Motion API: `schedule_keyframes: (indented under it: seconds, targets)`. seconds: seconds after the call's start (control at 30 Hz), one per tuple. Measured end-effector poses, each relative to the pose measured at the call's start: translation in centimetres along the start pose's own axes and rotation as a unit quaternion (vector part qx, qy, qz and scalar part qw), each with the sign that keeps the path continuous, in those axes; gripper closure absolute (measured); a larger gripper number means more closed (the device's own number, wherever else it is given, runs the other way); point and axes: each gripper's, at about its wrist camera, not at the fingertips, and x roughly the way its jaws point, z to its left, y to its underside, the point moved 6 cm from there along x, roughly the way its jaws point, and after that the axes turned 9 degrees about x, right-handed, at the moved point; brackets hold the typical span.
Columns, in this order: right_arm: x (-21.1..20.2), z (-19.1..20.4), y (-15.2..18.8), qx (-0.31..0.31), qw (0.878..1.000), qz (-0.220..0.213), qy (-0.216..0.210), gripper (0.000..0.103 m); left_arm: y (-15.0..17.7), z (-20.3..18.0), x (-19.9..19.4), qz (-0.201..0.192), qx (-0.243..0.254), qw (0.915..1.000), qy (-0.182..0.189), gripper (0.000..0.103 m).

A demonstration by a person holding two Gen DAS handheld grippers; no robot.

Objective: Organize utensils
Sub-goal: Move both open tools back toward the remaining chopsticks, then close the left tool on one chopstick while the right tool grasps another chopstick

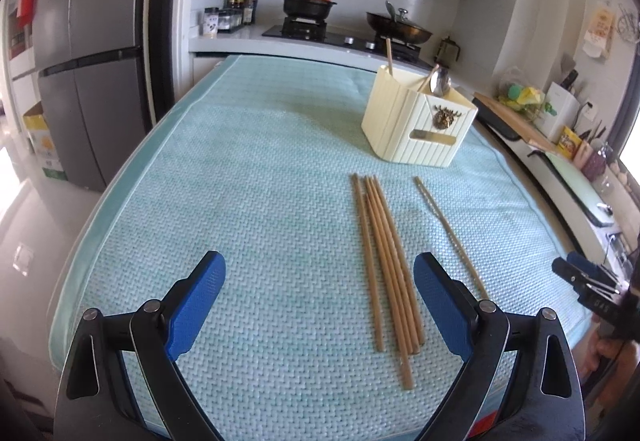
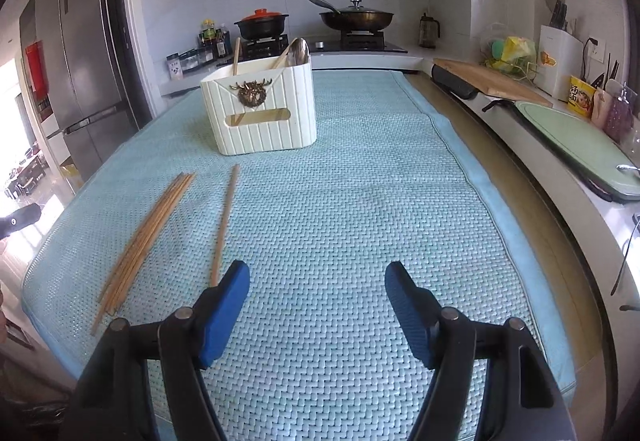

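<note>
A bundle of several wooden chopsticks [image 1: 384, 261] lies on the light blue mat [image 1: 260, 169], with a single chopstick [image 1: 448, 233] apart to its right. A cream utensil holder [image 1: 416, 121] stands behind them, holding a chopstick and metal spoons. My left gripper [image 1: 320, 305] is open and empty, low over the mat, its right finger beside the bundle. In the right wrist view the bundle [image 2: 148, 233], the single chopstick [image 2: 225, 221] and the holder [image 2: 260, 113] show. My right gripper [image 2: 318, 305] is open and empty, its left finger near the single chopstick's near end.
A grey fridge [image 1: 88, 53] stands at the left. A stove with a red-lidded pot [image 1: 308, 3] and a wok [image 1: 400, 27] is behind the table. A counter at the right holds a cutting board [image 2: 492, 81], a green tray [image 2: 580, 145] and a knife block [image 2: 558, 57].
</note>
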Motion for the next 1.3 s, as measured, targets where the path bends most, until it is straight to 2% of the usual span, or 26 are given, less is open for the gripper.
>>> schedule_keyframes:
  seconds: [0.13,0.27,0.5,1.07,1.3]
  targets:
    - [0.5,0.8,0.3,-0.004,1.000,0.007,-0.005,0.031,0.5,-0.1,1.3,0.014,0.004,0.9999,0.000,0.007]
    - [1.0,1.4,0.6,-0.012,1.000,0.016,-0.007,0.031,0.9,-0.3,2.2,0.023,0.023,0.9993,-0.017,0.007]
    - [1.8,2.2,1.2,-0.020,0.999,0.034,-0.017,0.031,1.5,-1.0,3.1,0.039,0.028,0.9988,-0.007,0.007]
    - [2.0,3.8,1.6,-0.039,0.998,0.044,-0.037,0.031,2.7,-2.3,6.1,0.076,0.071,0.9946,-0.006,0.007]
    - [2.0,4.2,1.7,-0.044,0.997,0.047,-0.040,0.031,3.1,-2.3,8.3,0.104,0.087,0.9905,-0.022,0.007]
